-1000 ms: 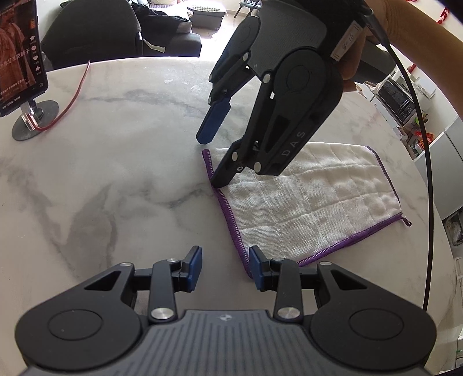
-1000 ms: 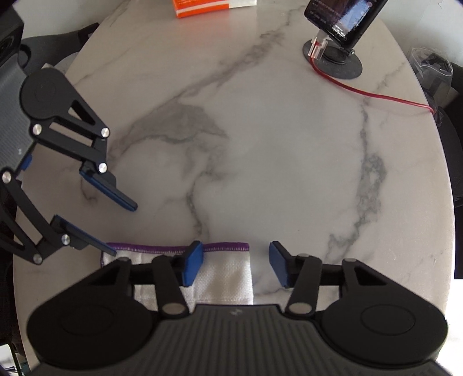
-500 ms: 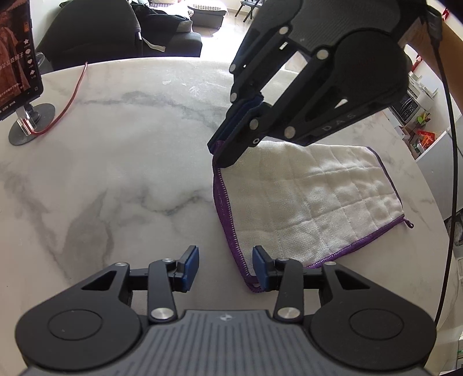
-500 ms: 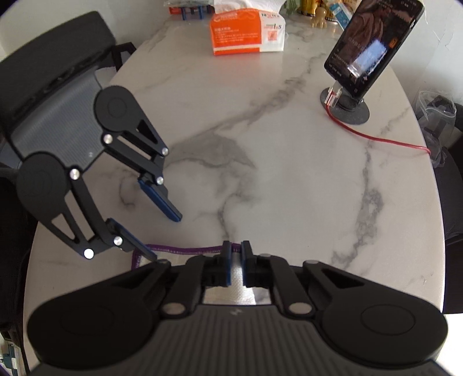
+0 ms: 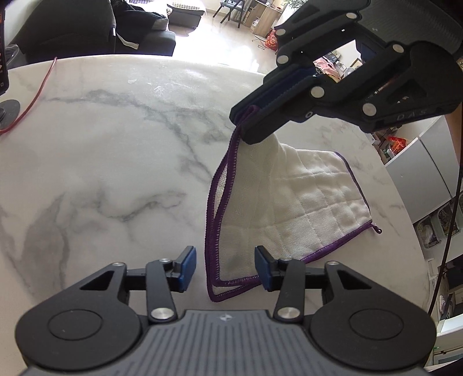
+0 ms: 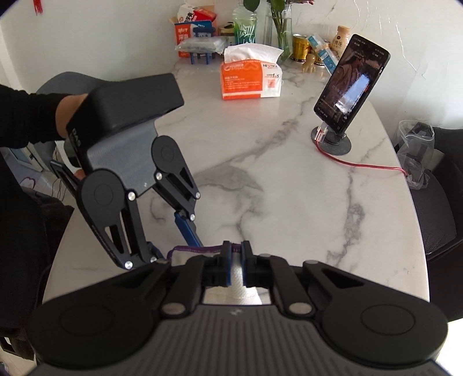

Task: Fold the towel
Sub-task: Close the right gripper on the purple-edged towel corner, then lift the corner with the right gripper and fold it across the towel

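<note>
A white towel (image 5: pixel 292 202) with purple stitched edges lies folded on the marble table (image 5: pixel 115 162). My right gripper (image 5: pixel 246 124) is shut on the towel's far left corner and holds it lifted above the table; in the right wrist view (image 6: pixel 236 254) the purple hem (image 6: pixel 196 248) is pinched between its pads. My left gripper (image 5: pixel 224 267) is open, low over the table, its jaws on either side of the towel's near left corner (image 5: pixel 222 292). It also shows in the right wrist view (image 6: pixel 173 245), open beside the hem.
A phone on a stand (image 6: pixel 347 98) with a red cable (image 6: pixel 361 165) stands at the table's far side. An orange tissue box (image 6: pixel 250 78), bottles and a vase line the wall. Dark chairs (image 6: pixel 439 208) sit around the table. A sofa (image 5: pixel 72 26) lies beyond the table.
My right gripper closed on the towel's far corner and lifted it up off the table. My left gripper crept forward to straddle the near corner, still open.
</note>
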`<state>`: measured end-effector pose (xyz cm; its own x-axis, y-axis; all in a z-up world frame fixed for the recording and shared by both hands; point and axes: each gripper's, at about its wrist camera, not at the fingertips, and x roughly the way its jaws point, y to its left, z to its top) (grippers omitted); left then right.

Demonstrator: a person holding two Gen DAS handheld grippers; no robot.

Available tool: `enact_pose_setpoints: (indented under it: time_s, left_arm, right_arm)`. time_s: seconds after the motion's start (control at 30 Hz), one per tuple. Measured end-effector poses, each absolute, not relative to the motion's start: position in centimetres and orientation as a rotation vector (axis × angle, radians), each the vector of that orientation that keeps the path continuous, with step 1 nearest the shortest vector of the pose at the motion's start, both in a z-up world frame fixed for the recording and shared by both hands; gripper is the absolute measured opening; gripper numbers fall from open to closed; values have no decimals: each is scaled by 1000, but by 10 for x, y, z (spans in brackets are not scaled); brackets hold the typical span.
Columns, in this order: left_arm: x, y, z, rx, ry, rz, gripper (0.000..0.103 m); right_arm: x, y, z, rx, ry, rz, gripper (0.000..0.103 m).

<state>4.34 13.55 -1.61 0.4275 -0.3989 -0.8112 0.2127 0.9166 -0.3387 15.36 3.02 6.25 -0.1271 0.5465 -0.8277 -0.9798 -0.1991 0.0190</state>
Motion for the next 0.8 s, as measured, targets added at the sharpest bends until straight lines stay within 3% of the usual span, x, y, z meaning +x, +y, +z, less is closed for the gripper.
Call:
enact_pose_setpoints:
  time_s: [0.27,0.53,0.8]
  left_arm:
    - [39,132,-7,-208,997,-331,13]
    - [39,118,-5,-175,969,-326,13]
    - [37,106,-2,-188,924,-359,13]
  right_arm:
    - [158,29,59,-773,766,1498,14]
    - [162,27,62,-635,923,1278,47]
    - [159,27,45,-492,1156,1108,47]
